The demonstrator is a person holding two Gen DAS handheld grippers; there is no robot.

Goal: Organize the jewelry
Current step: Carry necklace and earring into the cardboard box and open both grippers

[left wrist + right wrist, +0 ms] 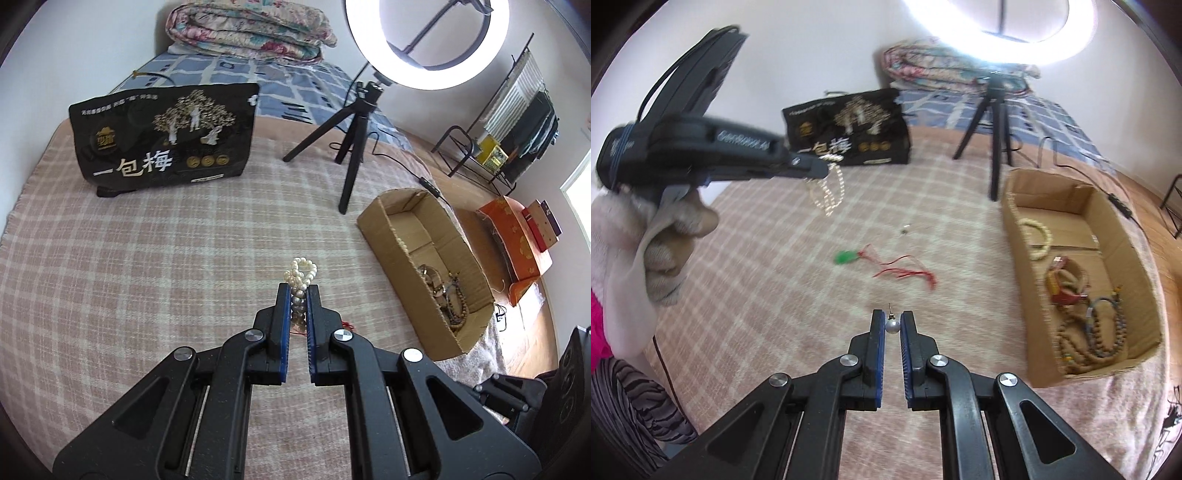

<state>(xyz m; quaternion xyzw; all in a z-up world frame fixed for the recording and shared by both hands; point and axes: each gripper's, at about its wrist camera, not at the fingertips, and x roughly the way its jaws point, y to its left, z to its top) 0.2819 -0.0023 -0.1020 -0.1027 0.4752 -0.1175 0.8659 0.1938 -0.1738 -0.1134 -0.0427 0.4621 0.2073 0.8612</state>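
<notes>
My left gripper (pixel 298 291) is shut on a pearl necklace (pixel 301 275) and holds it above the checked blanket; in the right wrist view the left gripper (pixel 822 166) shows at upper left with the necklace (pixel 829 194) dangling from it. My right gripper (pixel 892 317) is shut on a silver pearl earring (pixel 892 325) above the blanket. A green pendant on a red cord (pixel 882 264) lies on the blanket ahead. The cardboard box (pixel 1115 221) at the right holds bead bracelets (pixel 1089 325) and a white bracelet (pixel 1036 236).
A black snack bag (pixel 166 136) stands at the back of the blanket. A ring light on a black tripod (pixel 351 147) stands beside the box (pixel 376 229), its cable trailing right. A small earring piece (pixel 904 229) lies on the blanket. A folded quilt (pixel 251 29) lies behind.
</notes>
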